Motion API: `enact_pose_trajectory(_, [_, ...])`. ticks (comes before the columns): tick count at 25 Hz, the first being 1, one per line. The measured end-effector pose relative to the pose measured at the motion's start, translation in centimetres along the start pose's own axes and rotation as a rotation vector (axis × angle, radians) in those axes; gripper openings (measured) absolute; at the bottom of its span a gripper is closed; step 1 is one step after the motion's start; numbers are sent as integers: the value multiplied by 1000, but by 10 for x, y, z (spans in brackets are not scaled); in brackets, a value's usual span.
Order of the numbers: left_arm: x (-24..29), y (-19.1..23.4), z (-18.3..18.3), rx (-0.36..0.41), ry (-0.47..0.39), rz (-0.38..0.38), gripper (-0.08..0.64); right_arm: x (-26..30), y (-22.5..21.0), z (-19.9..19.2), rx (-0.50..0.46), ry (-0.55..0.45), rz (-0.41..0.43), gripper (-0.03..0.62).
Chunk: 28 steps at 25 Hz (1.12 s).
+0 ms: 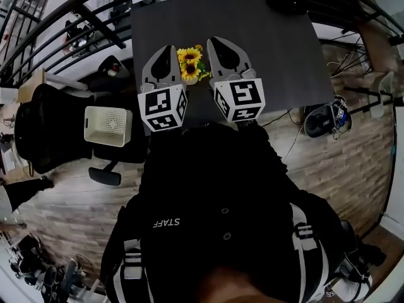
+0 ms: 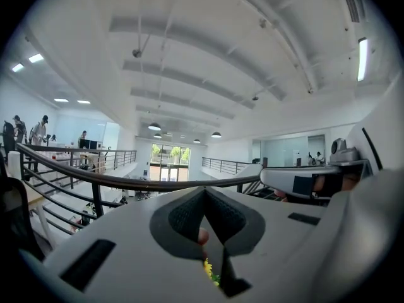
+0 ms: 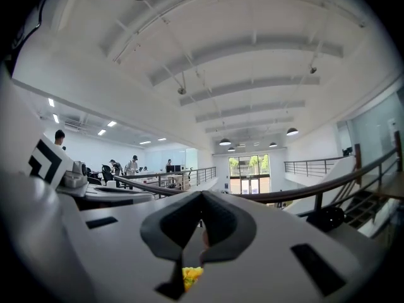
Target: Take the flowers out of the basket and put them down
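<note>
A small bunch of yellow sunflowers (image 1: 190,63) with green leaves sits on the dark table (image 1: 271,49), in the narrow gap between my two grippers. No basket shows under them; the grippers' marker cubes hide what lies below. My left gripper (image 1: 167,48) is to the left of the flowers and my right gripper (image 1: 214,41) to the right, both shut with nothing between the tips. Both gripper views point up at the ceiling. In the left gripper view the left gripper (image 2: 203,191) has its jaws together, with a scrap of yellow flower (image 2: 207,269) below. The right gripper (image 3: 202,194) looks the same, with yellow petals (image 3: 191,275) underneath.
A black railing (image 1: 76,8) runs behind and left of the table. At the left a white perforated box (image 1: 107,125) rests on a black office chair (image 1: 44,128). Cables and a dark bag (image 1: 319,118) lie on the wooden floor at the right.
</note>
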State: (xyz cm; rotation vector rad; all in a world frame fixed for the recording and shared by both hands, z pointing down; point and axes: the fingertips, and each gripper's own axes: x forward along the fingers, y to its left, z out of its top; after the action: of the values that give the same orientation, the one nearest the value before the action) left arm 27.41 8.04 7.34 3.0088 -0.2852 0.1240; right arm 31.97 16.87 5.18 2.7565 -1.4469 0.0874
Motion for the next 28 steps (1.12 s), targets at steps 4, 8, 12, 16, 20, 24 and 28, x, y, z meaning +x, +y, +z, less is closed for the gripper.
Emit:
enact_pose_trajectory(4, [8, -1, 2, 5, 3, -20, 2, 6, 1, 2, -1, -5, -2, 14])
enact_pose_trajectory(8, [14, -4, 3, 10, 1, -35, 2, 9, -2, 2, -4, -10, -9, 14])
enact_pose_trajectory(12, [17, -2, 4, 12, -1, -37, 2, 12, -4, 3, -6, -14, -20, 14])
enact_pose_trajectory(16, [19, 3, 5, 9, -5, -34, 2, 18, -3, 3, -9, -11, -16, 14])
enact_pose_trajectory(20, [22, 7, 2, 11, -1, -30, 2, 22, 0, 1, -17, -7, -5, 14])
enact_pose_trajectory(24, [26, 9, -3, 11, 9, -27, 2, 26, -2, -2, -22, -2, -5, 14])
enact_pose_trajectory(28, [29, 10, -6, 6, 22, -31, 2, 28, -4, -3, -26, 6, -6, 14])
